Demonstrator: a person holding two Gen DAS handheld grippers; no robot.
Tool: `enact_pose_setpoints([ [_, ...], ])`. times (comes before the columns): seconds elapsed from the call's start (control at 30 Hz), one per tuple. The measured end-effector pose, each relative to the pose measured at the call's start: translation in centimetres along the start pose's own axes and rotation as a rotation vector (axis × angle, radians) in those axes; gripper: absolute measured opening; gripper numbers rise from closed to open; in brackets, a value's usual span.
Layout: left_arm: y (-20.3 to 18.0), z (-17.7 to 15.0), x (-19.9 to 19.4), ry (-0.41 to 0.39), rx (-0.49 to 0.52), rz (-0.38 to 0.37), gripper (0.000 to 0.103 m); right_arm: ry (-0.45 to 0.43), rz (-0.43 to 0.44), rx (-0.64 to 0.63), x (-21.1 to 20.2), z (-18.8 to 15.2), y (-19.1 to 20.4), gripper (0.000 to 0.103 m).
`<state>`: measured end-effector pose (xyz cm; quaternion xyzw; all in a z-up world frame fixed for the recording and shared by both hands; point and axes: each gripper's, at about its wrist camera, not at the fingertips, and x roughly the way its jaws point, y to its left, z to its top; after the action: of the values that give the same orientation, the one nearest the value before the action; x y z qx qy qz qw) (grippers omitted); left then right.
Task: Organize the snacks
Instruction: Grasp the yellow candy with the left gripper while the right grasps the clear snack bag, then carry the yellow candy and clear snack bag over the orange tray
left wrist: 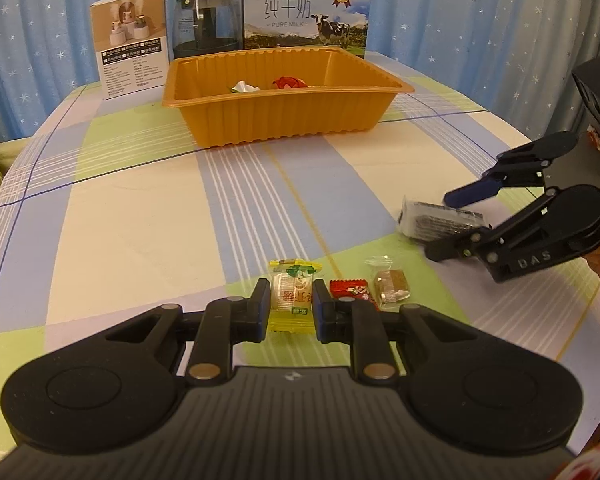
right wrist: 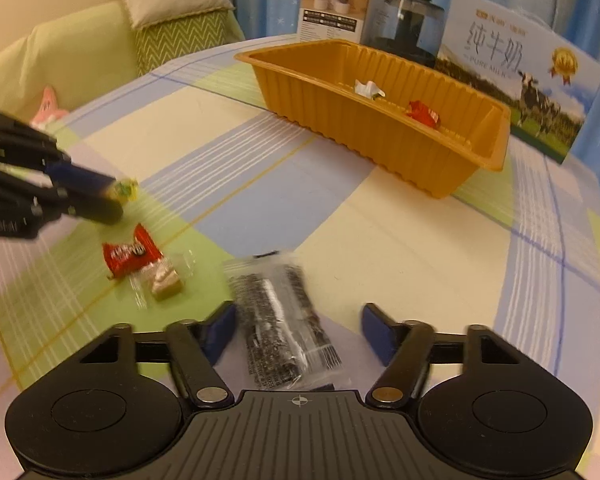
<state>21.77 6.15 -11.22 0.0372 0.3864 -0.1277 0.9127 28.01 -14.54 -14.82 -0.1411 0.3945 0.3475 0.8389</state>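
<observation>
Behind orange tray (left wrist: 284, 120): milk carton (left wrist: 306, 12)

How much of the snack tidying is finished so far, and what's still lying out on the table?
Two wrapped snacks, a white one and a red one, already lie in the orange tray. The left gripper is shut on a yellow candy. The right gripper straddles a black snack packet, its pads not yet pressing. A red candy and a clear-wrapped brown sweet remain on the tablecloth.
</observation>
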Motion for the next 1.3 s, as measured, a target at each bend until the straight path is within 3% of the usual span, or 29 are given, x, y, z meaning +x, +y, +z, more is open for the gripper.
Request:
enact_pose_setpoints([
  [0.07,-0.2,0.1,0.1,0.0,0.001,-0.004,0.019,0.004,-0.004,0.006,-0.2,0.1,0.3,0.041],
  [0.17,-0.5,0.2,0.1,-0.003,0.001,-0.008,0.019,0.015,-0.021,0.032,-0.5,0.1,0.8,0.039],
  [0.77,-0.8,1.8,-0.7,-0.052,-0.091,0.019,0.019,-0.123,-0.06,0.238,-4.3,1.6,1.3,0.038],
  [1.3,-1.1,3.5,-0.8,-0.092,-0.129,0.023,0.019,-0.17,-0.071,0.321,-5.1,2.8,0.4,0.038],
])
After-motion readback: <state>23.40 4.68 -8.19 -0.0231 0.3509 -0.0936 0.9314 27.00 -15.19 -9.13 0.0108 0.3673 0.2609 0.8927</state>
